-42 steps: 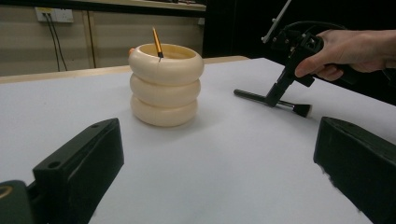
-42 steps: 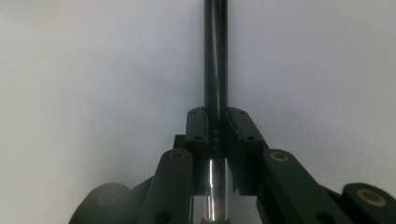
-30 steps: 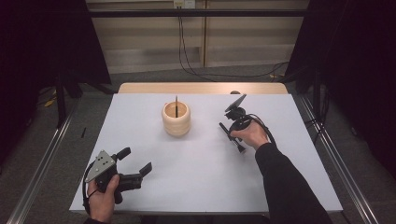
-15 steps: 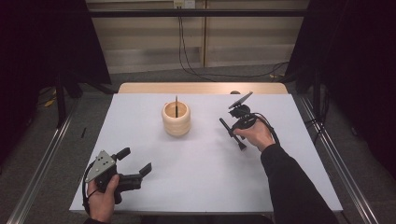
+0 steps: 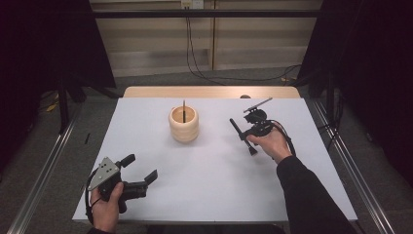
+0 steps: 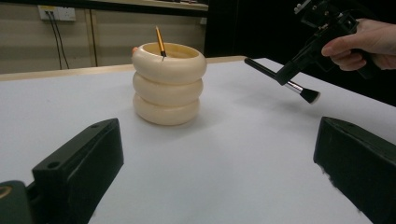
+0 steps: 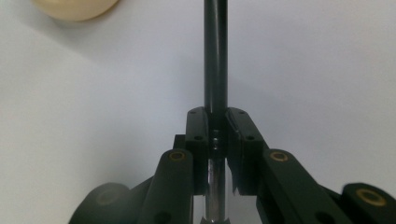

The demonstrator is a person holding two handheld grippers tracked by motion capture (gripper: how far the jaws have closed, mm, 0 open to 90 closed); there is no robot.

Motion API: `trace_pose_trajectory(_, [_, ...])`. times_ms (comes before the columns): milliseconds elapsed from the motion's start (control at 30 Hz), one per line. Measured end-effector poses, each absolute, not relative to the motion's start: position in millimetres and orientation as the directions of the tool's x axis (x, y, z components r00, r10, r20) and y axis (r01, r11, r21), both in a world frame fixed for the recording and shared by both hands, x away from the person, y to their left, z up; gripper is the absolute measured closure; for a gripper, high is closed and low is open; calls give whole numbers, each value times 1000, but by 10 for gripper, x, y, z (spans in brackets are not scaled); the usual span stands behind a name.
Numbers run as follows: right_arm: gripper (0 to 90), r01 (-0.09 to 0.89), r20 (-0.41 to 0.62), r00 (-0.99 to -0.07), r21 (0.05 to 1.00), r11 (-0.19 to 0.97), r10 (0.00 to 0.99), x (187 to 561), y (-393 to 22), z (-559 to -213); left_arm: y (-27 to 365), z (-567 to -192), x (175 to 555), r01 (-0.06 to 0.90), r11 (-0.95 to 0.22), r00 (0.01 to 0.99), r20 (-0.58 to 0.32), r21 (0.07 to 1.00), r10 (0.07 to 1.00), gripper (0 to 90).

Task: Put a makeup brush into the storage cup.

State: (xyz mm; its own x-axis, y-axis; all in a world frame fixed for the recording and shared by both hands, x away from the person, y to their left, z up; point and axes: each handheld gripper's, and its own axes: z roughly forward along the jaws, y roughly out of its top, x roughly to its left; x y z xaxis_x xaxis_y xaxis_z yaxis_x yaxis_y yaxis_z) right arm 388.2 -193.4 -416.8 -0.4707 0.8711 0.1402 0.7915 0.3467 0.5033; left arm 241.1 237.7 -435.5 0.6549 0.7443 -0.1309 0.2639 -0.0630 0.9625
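Right gripper (image 5: 249, 132): held above the white table (image 5: 204, 185) on its right half, the hand (image 5: 271, 144) wrapped round the grip, sleeved forearm entering from the lower right. Jaws clamped on a black-handled makeup brush (image 5: 241, 137); in the right gripper view the pads pinch the shaft where the dark handle meets the silver ferrule (image 7: 215, 186). Brush off the table, handle aimed at the holder, bristles toward the person.

Left gripper (image 5: 143, 170): resting near the table's front left corner, grey plate on top, jaws spread wide with nothing between them.

Ribbed cream brush holder (image 5: 184, 124): upright at mid-table, well apart from both grippers; one thin orange-handled brush (image 6: 160, 43) leans inside, its head hidden below the rim.

Cut off: brush bristles leave the right gripper view at its bottom edge.

Change: over the last second the right gripper with its brush has shifted slightly right and lifted; left gripper and holder unmoved.
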Motion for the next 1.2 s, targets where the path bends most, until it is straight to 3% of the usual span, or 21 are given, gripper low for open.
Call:
trace_pose_trajectory(567, [800, 684, 169, -481, 686, 248, 860, 3672, -2120, -4076, 2384, -4350, 2391, 263, -65, 651, -127, 963, 748, 16])
trace_pose_trajectory(1200, [799, 491, 184, -531, 862, 124, 827, 3506, -2212, -3979, 2389, -4351, 2387, 263, -55, 649, -134, 963, 749, 16])
